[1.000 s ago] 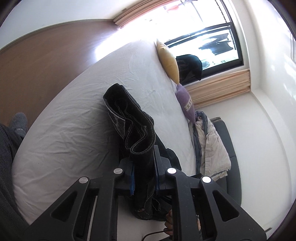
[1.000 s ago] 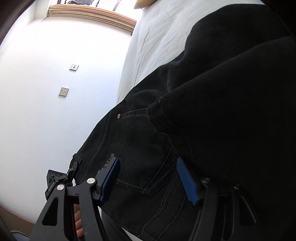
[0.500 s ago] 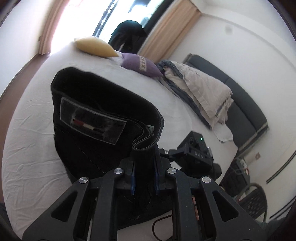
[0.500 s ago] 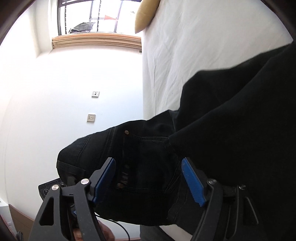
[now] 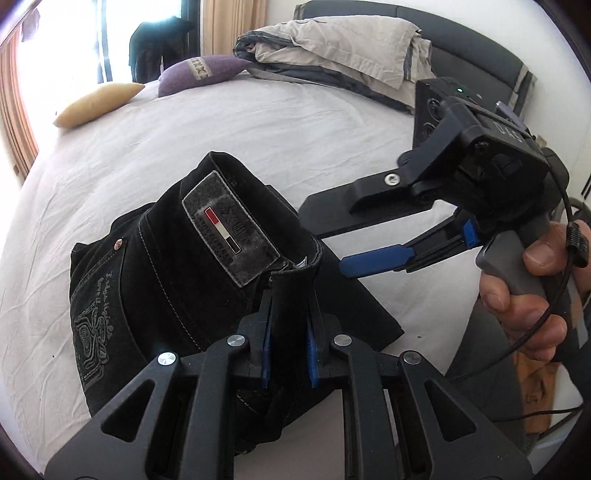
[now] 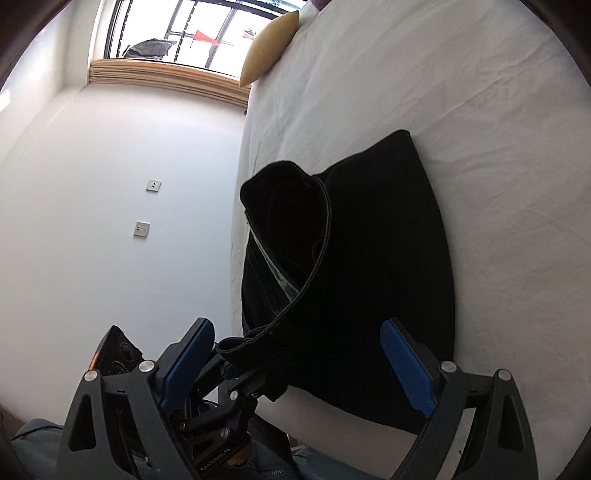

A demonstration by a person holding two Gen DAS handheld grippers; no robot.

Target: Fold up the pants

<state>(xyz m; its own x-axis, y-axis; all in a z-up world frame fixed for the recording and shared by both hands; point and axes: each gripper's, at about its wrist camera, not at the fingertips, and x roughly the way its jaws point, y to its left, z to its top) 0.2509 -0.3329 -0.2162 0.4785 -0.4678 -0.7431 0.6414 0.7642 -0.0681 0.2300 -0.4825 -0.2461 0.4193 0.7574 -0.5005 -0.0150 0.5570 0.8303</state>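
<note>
Black jeans point(image 5: 155, 280) lie folded in a bundle on the white bed point(image 5: 258, 133), their waistband patch facing up. My left gripper point(image 5: 288, 343) is shut on the waistband edge and holds it slightly raised. The right gripper point(image 5: 354, 236) shows in the left wrist view, open, hovering just right of the jeans with nothing in it. In the right wrist view the jeans point(image 6: 369, 258) lie ahead on the bed point(image 6: 498, 147), between and beyond the right gripper's point(image 6: 295, 365) wide-open blue pads point(image 6: 406, 365). The left gripper point(image 6: 236, 369) shows there, clamped on the waistband.
A yellow pillow point(image 5: 96, 103), a purple pillow point(image 5: 199, 72) and a crumpled beige duvet point(image 5: 332, 40) lie at the bed's far side. A dark headboard point(image 5: 472, 59) stands behind. A white wall with two sockets point(image 6: 142, 229) borders the bed's edge. A window point(image 6: 184, 29) is far off.
The jeans came down from hanging in the air onto the bed as a folded bundle. The right gripper drew back clear of the fabric, still open. The left gripper kept its hold on the waistband.
</note>
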